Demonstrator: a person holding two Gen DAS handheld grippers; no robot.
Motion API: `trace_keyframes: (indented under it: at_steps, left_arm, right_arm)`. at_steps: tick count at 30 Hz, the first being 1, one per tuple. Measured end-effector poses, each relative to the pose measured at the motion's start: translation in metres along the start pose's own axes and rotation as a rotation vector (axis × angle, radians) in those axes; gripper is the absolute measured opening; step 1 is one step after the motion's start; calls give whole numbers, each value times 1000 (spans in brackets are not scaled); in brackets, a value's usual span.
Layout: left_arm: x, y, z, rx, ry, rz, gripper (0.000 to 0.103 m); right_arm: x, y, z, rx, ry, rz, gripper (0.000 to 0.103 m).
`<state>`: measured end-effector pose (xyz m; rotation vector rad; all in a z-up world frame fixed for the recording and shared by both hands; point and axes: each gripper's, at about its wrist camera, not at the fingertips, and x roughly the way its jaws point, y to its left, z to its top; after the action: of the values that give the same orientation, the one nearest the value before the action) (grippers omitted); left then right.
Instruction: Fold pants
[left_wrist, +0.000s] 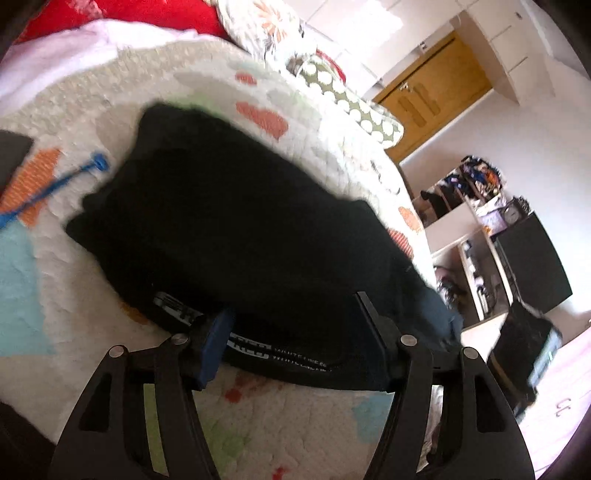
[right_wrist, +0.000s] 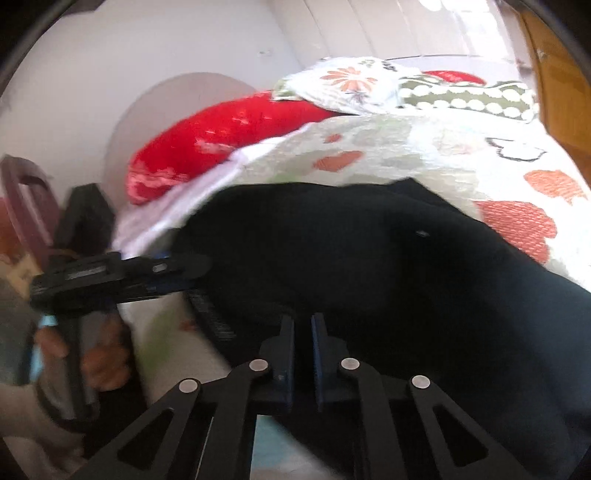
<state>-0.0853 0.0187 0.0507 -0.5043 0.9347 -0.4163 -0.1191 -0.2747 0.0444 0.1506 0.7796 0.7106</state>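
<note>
Black pants (right_wrist: 369, 258) lie limp on the bed (right_wrist: 424, 147), soft and light; best gripped by the waistband edge. Right gripper (right_wrist: 303, 328) fingers pressed together on fabric; left gripper (left_wrist: 295, 314) fingers spread.

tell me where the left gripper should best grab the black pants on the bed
Probably the waistband edge of the black pants, the near edge with white lettering. Come in low over the quilt from the near side: that band lies as a thick edge between the left gripper's open jaws.
</note>
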Motion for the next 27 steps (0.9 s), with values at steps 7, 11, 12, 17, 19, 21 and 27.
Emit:
trace_keyframes:
  at_steps: [7,11,12,17,19,21,27]
  left_arm:
    - [-14,-5,1,36,-64,47,64]
    - [-6,-16,-1,112,-55,80,64]
    - [-4,-18,0,125,-56,84,64]
    - [16,-22,4,151,-42,98,64]
    - [28,-17,3,142,-17,127,64]
    - [41,-3,-2,124,31,197,64]
    - [32,0,-16,204,3,220,64]
  right_arm:
    - [24,17,-38,25,76,-27,7]
    - [-17,7,-40,104,-16,-34,12]
    - [-29,2,-38,115,-47,-57,12]
    - [-72,-44,-34,186,-111,-273,19]
    - [-67,-59,-39,177,-29,-381,19]
    - [-67,-72,-54,176,31,-442,19]
    - [-111,-94,-83,283,-38,-417,19]
